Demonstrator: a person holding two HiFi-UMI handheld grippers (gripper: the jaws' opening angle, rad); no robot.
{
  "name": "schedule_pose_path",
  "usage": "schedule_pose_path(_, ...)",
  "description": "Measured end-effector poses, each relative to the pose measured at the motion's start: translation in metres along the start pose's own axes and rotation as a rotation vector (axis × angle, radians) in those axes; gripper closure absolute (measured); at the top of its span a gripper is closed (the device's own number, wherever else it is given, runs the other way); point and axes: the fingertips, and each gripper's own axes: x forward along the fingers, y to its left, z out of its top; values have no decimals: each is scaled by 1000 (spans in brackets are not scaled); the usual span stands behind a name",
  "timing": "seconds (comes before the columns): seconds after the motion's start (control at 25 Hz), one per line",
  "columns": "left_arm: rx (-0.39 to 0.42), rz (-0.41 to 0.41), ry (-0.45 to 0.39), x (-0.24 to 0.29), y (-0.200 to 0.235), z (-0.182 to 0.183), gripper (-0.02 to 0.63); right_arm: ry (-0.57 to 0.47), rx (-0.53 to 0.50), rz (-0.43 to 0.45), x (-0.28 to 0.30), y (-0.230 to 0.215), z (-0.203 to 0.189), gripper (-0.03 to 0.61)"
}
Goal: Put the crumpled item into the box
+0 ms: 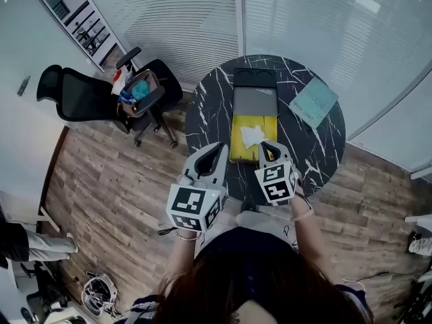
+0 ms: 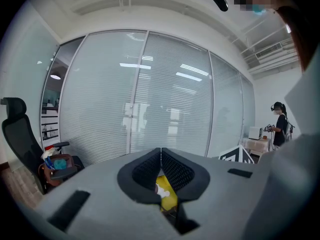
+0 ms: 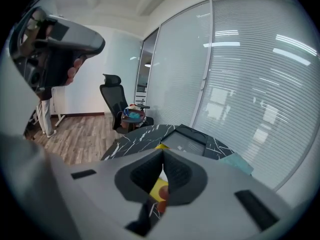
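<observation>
No legible text anywhere.

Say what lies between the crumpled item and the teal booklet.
Head view: between crumpled item and teal booklet, only the yellow box edge and bare marble table.

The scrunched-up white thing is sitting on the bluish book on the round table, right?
Not quite. The scrunched-up white thing is on the round table, but it sits on the yellow surface, not on the bluish book, which lies apart from it at the table's right. The head view shows this.
</observation>
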Motion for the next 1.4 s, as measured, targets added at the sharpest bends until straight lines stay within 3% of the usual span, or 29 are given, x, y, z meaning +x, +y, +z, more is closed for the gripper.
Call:
schedule_pose_path(0.52, 19, -41, -21, -25, -23, 0, 583, -139, 167, -59, -65, 1, 23, 554)
schedule_pose_path(1.4, 42, -62, -55, -77, -44, -1, 583, -301, 185, -106, -158, 28, 53, 554)
